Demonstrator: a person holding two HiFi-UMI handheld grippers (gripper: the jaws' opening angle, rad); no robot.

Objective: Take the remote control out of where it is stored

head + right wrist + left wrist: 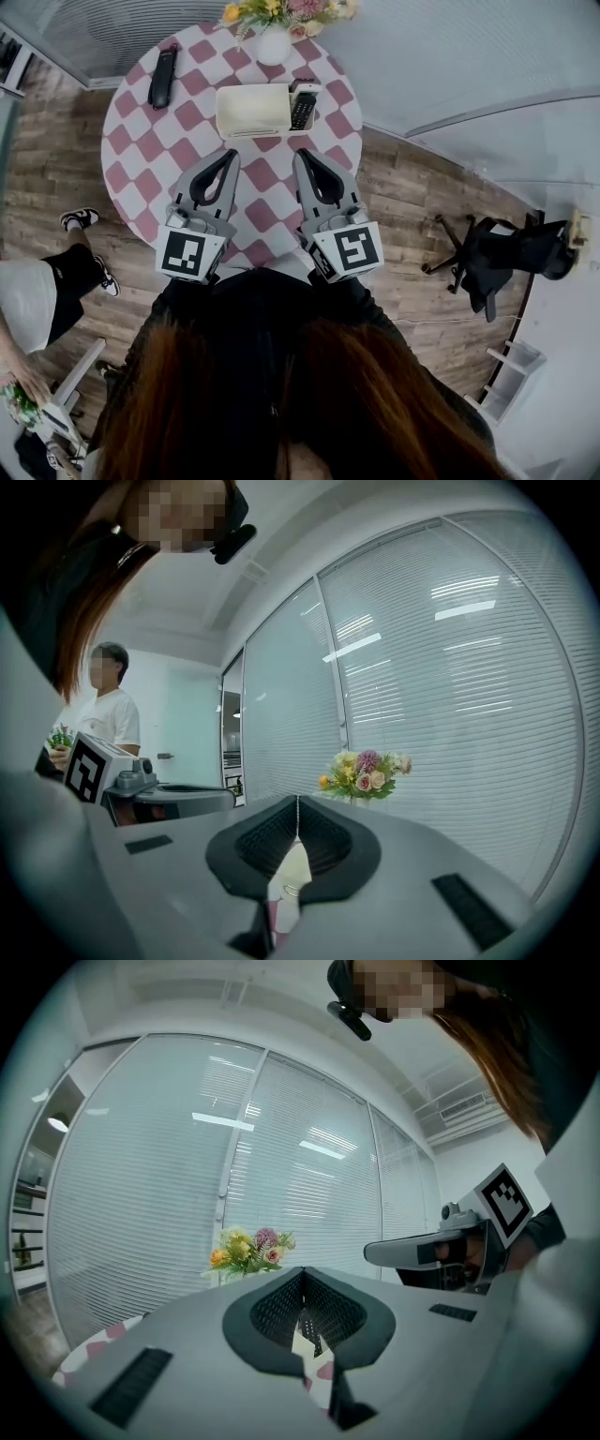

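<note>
**Closed tongs, remote above my right one**

Head view: my left tongs (229,155) and right tongs (303,154) are both pinched together, empty, over the checked counter (141,141). The remote control (302,103) stands in the right end of the white box (248,112), upper middle of the frame, straight above my right tongs, long axis running up the frame. Its lower part is sunk in the box; my own tongs block it elsewhere.

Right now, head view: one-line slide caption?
Left gripper and right gripper, both shut and empty, poised over the checkered table, short of the cream box holding the remote control.
</note>
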